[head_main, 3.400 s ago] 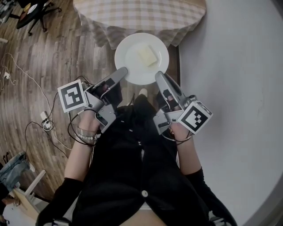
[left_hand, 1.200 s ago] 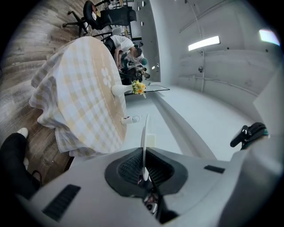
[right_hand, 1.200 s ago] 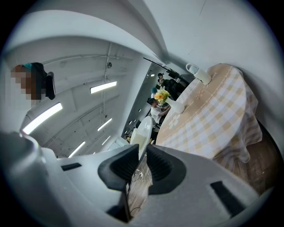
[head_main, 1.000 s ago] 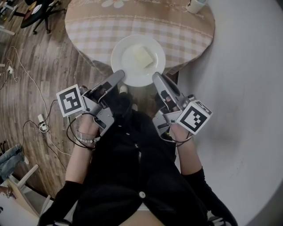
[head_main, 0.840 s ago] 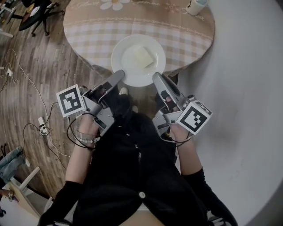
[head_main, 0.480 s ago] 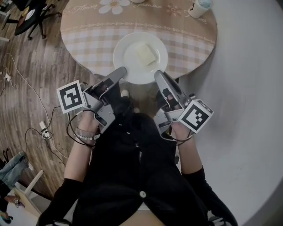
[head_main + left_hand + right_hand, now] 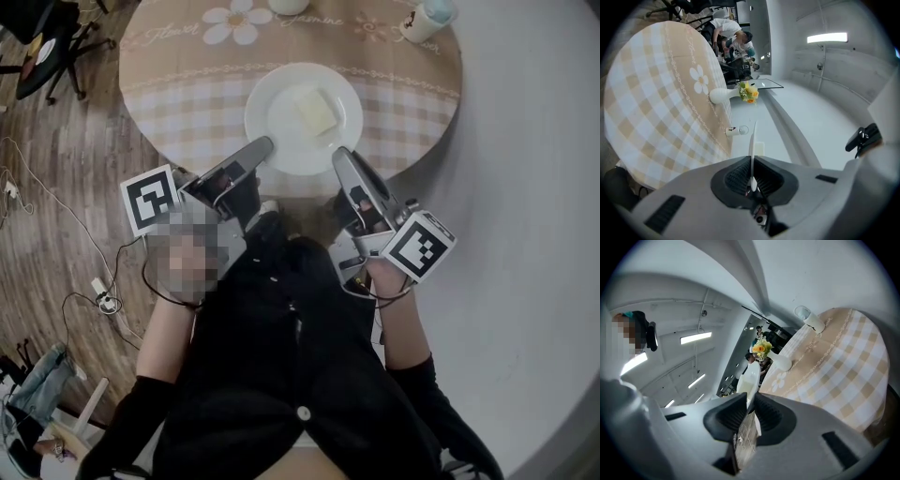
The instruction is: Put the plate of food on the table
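Observation:
A white plate (image 7: 281,122) carrying a pale yellow block of food (image 7: 317,111) hangs over the near edge of a round table with a beige checked cloth (image 7: 187,89). My left gripper (image 7: 262,146) is shut on the plate's near left rim and my right gripper (image 7: 338,155) on its near right rim. In the left gripper view the plate (image 7: 752,140) shows edge-on as a thin white line between the pads of the gripper (image 7: 752,176). The right gripper view likewise has the plate (image 7: 749,377) pinched in the gripper (image 7: 750,414), with the table (image 7: 834,366) beside it.
A paper cup (image 7: 422,19) stands at the table's far right, and a white vase (image 7: 723,95) with yellow flowers (image 7: 748,92) at its far side. A pale wall (image 7: 525,141) runs along the right. Cables (image 7: 56,206) and an office chair (image 7: 42,42) are on the wooden floor at left.
Both grippers have carried the plate forward; it now lies over the table's near edge, and more of the table top has come into view.

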{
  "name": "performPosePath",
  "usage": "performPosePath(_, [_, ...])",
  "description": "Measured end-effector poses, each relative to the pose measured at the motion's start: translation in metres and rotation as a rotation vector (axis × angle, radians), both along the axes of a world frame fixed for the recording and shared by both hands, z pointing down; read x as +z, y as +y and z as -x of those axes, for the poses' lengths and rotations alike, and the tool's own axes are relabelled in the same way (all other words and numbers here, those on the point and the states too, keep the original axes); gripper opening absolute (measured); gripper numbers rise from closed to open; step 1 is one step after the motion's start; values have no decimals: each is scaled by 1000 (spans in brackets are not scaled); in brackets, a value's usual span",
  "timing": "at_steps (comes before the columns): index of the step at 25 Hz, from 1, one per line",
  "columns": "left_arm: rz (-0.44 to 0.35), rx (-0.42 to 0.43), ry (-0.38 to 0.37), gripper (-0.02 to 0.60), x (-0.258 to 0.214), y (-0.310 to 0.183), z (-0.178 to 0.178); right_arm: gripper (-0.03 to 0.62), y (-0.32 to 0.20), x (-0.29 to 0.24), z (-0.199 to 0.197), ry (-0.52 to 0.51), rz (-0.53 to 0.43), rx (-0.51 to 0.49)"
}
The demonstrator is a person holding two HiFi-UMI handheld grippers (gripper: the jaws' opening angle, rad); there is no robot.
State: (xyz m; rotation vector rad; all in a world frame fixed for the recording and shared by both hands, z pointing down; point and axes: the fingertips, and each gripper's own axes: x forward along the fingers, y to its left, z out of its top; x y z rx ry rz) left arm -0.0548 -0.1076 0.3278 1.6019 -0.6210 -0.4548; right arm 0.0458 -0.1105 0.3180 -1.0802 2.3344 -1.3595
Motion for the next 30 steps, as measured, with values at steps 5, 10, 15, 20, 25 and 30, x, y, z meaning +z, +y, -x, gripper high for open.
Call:
performPosePath(5, [3, 34, 4, 11, 3, -12, 10, 40, -9, 1, 10, 1, 4, 30])
performPosePath(10, [12, 55, 13, 11, 5, -15, 12, 40, -11, 2, 13, 16, 11, 44])
performPosePath(15, [9, 46, 18, 11, 6, -20, 23, 40, -16, 1, 24, 24, -3, 35])
performPosePath(20, [-14, 33, 15, 11, 3, -13, 10, 40, -9, -3, 12, 20, -32, 20])
performPosePath(25, [-20, 12, 22, 11, -4, -22, 24, 40, -21, -10, 27, 23, -39, -3])
performPosePath(30, [-26, -20, 30, 11, -10, -24, 23, 40, -25, -16, 27, 18, -54, -32])
